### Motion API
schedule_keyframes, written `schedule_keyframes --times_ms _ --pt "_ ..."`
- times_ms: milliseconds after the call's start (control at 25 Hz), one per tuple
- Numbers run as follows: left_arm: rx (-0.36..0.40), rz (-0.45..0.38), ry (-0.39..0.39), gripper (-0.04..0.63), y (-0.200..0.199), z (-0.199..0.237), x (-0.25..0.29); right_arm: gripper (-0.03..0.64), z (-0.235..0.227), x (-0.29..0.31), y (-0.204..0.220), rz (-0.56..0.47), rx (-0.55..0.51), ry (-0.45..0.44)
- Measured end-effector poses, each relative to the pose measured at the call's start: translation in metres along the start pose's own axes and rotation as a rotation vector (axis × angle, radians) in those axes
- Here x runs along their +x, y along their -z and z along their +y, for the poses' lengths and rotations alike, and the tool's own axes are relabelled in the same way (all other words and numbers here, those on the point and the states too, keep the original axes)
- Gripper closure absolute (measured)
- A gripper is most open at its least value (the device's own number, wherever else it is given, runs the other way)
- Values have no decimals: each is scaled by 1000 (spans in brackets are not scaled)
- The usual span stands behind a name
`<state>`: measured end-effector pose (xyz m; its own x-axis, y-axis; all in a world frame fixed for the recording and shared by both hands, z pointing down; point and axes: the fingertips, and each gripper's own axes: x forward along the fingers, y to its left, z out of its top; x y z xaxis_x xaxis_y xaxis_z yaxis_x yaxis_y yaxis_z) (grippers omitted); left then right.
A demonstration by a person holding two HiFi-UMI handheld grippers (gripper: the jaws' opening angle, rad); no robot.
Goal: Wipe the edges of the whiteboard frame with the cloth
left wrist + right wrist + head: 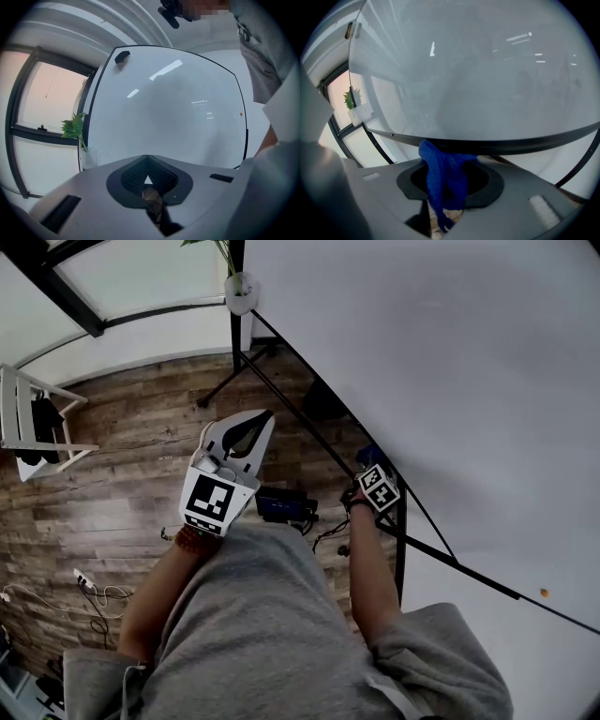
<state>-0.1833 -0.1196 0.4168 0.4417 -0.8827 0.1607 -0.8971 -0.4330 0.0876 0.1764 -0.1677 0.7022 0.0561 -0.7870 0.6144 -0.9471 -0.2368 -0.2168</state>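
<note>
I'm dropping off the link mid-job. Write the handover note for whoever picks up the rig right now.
Left gripper: shut, empty, held away from the whiteboard.
Right gripper: shut on the blue cloth, which is pressed against the bottom edge of the whiteboard frame.
Done: cloth is in hand and on the frame; how much edge is already wiped cannot be told.
Left: run the cloth along the bottom edge, then probably the other edges.
</note>
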Motion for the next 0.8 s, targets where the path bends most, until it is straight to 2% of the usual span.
schedule_keyframes --times_ms 320,800 --pt "-30 31 -30 586 6 39 2 459 20 8 -2 -7 3 22" --pt "-48 18 -30 586 1 58 13 459 46 12 -2 6 3 10"
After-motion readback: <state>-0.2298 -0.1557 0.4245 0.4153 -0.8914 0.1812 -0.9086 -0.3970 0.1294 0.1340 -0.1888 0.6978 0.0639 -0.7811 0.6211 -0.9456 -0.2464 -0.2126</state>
